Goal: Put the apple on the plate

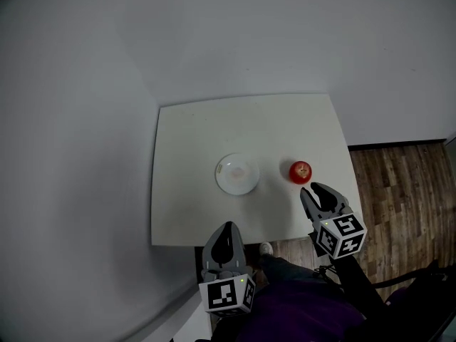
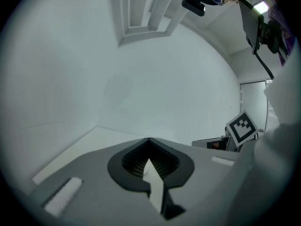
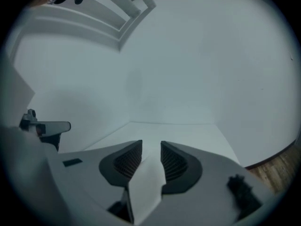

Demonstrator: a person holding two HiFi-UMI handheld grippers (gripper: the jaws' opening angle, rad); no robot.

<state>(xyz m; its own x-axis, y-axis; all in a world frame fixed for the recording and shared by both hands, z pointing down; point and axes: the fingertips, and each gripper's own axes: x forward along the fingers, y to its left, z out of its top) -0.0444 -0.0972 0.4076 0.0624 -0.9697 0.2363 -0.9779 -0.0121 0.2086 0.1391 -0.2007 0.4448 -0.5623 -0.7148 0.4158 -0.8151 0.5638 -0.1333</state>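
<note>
**A:** How does the apple (image 1: pixel 300 171) look to you?

**B:** It's small, round and red, with a pale glint on top. It sits upright on the table, just ahead of your right gripper's (image 1: pixel 313 188) jaw tips and not touching them.

**A:** And those jaws?

**B:** In the right gripper view they stand a narrow gap apart, and only the bare tabletop shows between them. The jaws of your left gripper (image 1: pixel 228 226) meet at the tips with nothing in them.

**A:** Where is the plate (image 1: pixel 237 174)?

**B:** It lies ahead of your left jaws, well to the left of your right ones, with the apple just beside it and clear of its rim. The plate is white and round, with a faint pinkish mark in the middle.

**A:** What about the surface?

**B:** It's a white square table (image 1: pixel 214 127), pushed into a corner between two plain pale walls (image 1: pixel 85 84). A brown wood floor (image 1: pixel 399 184) shows to the right of your right jaws.
</note>
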